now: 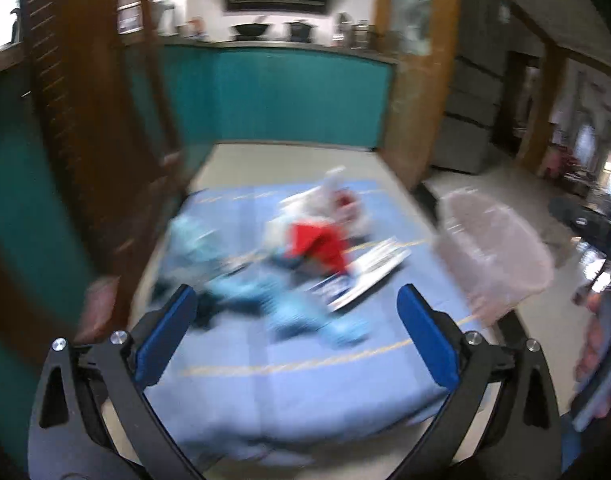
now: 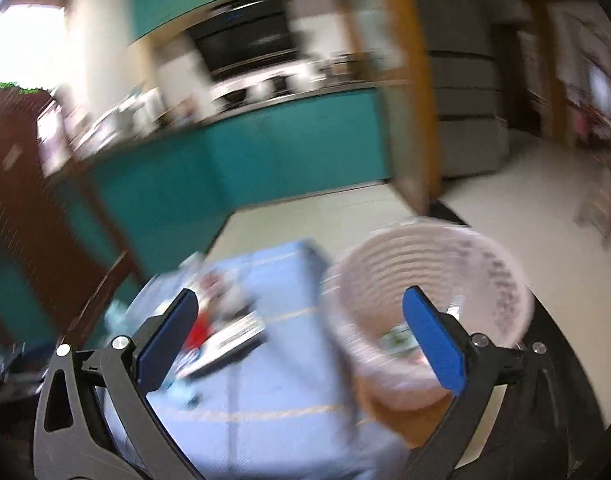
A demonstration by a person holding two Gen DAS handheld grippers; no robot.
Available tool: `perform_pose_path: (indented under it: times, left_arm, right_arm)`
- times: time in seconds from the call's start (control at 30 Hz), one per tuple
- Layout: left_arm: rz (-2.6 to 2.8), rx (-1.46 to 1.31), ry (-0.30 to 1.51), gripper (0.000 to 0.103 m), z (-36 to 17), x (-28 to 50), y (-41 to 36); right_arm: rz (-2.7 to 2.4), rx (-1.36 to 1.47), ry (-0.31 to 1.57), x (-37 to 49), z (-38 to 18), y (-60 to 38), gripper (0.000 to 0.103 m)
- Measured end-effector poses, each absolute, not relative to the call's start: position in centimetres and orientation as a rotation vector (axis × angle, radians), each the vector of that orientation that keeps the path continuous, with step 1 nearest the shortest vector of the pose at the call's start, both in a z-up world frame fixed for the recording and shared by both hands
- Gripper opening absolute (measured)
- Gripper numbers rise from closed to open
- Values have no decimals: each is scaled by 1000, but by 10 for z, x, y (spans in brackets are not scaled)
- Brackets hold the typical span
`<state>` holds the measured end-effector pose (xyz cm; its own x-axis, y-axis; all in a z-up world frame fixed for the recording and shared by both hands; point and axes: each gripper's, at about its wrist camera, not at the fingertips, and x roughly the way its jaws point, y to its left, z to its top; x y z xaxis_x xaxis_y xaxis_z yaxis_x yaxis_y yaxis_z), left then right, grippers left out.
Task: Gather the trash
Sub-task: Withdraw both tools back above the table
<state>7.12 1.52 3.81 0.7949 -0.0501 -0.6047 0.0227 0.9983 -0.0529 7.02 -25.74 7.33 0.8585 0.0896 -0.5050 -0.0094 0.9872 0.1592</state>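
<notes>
Blurred trash lies on a blue cloth (image 1: pixel 289 380): a red wrapper (image 1: pixel 319 242), crumpled white paper (image 1: pixel 337 200), light blue crumpled pieces (image 1: pixel 301 308) and a flat printed packet (image 1: pixel 369 272). My left gripper (image 1: pixel 297 328) stands open just in front of the pile, with nothing between its blue pads. A pale pink ribbed basket (image 2: pixel 429 300) stands to the right of the cloth, with some scraps in its bottom. My right gripper (image 2: pixel 301 328) is open over the cloth's right edge, its right finger in front of the basket, holding nothing. The trash pile (image 2: pixel 221 320) shows near its left finger.
The pink basket (image 1: pixel 493 252) shows at the right of the left wrist view, beside a hand (image 1: pixel 597 344) holding the other gripper. A teal counter (image 1: pixel 273 96) stands behind the cloth, wooden posts (image 1: pixel 417 80) and a brown slatted panel (image 1: pixel 65 120) flank it. Pale floor (image 2: pixel 525 208) extends right.
</notes>
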Motion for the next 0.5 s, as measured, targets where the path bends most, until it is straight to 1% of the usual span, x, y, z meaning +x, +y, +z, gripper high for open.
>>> perform_pose_path:
  times: [0.17, 0.3, 0.5]
  left_arm:
    - [35, -43, 653, 100, 10, 39, 47]
    - [27, -48, 630, 100, 13, 35, 47]
    - [-12, -39, 640, 100, 14, 31, 37]
  right_arm:
    - [177, 52, 571, 45, 61, -200, 100]
    - [197, 40, 624, 42, 49, -186, 100]
    - [194, 23, 638, 40, 41, -179, 100]
